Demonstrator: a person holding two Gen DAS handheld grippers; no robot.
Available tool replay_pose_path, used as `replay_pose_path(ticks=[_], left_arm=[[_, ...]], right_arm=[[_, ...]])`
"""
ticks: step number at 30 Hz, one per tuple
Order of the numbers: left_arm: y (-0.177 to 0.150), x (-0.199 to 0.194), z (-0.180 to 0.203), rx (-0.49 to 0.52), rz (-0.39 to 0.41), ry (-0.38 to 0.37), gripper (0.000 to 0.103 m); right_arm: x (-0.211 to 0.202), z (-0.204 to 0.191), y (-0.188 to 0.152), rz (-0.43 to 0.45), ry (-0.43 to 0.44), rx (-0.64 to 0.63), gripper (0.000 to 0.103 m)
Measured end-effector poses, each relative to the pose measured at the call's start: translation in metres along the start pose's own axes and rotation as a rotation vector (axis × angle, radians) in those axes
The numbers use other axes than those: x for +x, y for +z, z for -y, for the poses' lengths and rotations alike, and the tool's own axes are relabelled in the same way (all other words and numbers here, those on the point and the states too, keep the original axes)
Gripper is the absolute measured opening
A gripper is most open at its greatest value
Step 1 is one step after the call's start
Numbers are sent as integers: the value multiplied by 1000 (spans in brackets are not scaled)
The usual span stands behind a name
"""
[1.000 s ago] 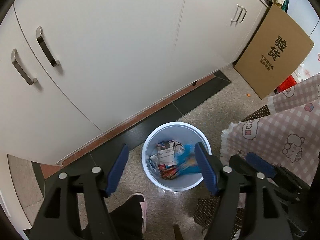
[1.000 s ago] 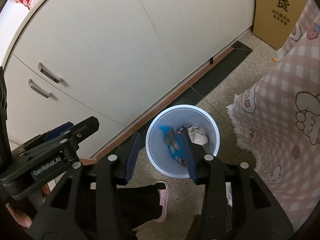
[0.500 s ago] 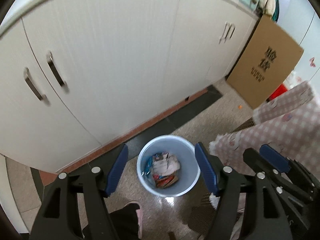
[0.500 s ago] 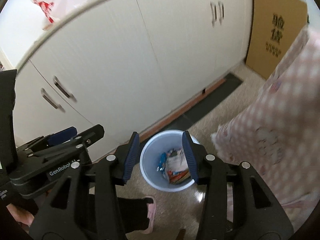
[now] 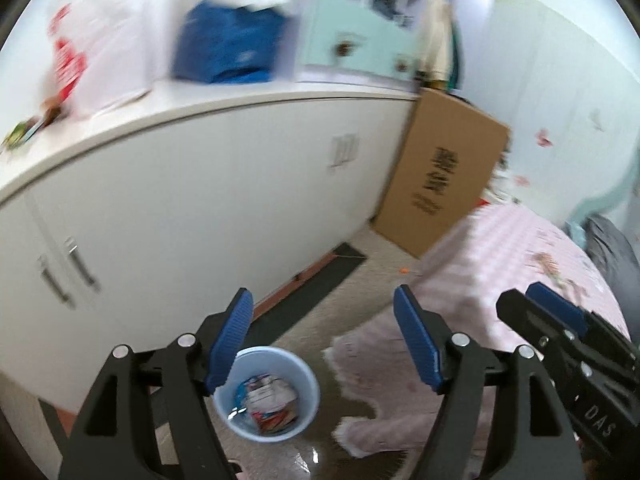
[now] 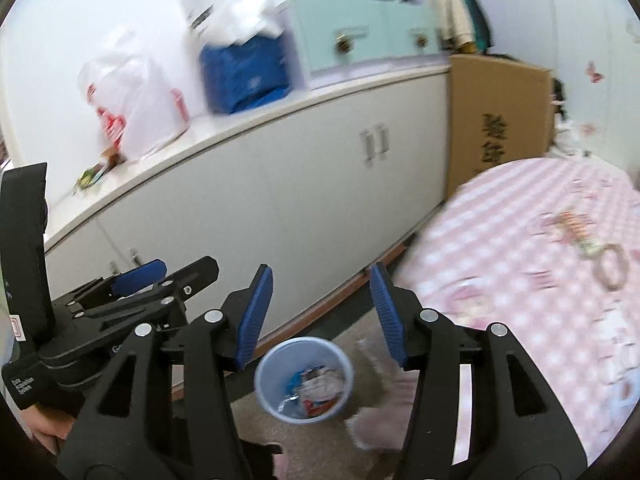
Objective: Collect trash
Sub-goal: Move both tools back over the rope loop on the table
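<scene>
A pale blue trash bin (image 5: 304,380) stands on the floor by the white cabinets, with several wrappers (image 5: 272,400) inside; it also shows in the right wrist view (image 6: 340,360). My left gripper (image 5: 324,340) is open and empty, high above the bin. My right gripper (image 6: 320,312) is open and empty, also well above the bin. In the left wrist view the right gripper (image 5: 560,344) shows at the right, over the bed. In the right wrist view the left gripper (image 6: 132,292) shows at the left.
White cabinets (image 5: 200,208) run along the wall, with plastic bags (image 6: 132,108) and a blue bag (image 6: 244,76) on top. A cardboard box (image 5: 440,176) leans at the cabinet's end. A pink checked bed (image 6: 540,280) fills the right, with small items (image 6: 592,248) on it.
Both grippers have risen and tilted up away from the bin, which now looks smaller and lower. The countertop and bed have come into view. A blue wrapper fell into the bin.
</scene>
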State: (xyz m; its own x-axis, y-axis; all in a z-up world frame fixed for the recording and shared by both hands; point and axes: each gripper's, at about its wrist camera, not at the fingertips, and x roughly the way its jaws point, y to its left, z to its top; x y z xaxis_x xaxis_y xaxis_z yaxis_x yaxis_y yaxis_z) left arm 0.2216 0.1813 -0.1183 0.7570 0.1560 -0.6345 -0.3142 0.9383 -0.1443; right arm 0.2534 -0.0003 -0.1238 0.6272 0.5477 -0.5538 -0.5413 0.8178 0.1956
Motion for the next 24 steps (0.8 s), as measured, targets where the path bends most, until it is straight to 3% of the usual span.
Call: replay_pose_path(ticks=[4,8,12,14,19,24], left_arm=[[5,4,61,87,-21,-94,72],[3,20,115,171,-45,-129,72],[0,42,166,248,-94,-175,72],[-2,52,182,270,-113,-192,72],[-2,72,220,326,-141,-194,72],[3,91,243,342,-155,-213,73]], right_arm=[[-26,55,3,6,-90,29,51],[-40,110,1,-12,-189,64,52],[-37,176,-6,-84,-282,152,65],[-28,196,-10,-119,-303,184,70],[-6,233,-17,-211,-342,208,72],[7,248,-11,-230,-353,186,73]])
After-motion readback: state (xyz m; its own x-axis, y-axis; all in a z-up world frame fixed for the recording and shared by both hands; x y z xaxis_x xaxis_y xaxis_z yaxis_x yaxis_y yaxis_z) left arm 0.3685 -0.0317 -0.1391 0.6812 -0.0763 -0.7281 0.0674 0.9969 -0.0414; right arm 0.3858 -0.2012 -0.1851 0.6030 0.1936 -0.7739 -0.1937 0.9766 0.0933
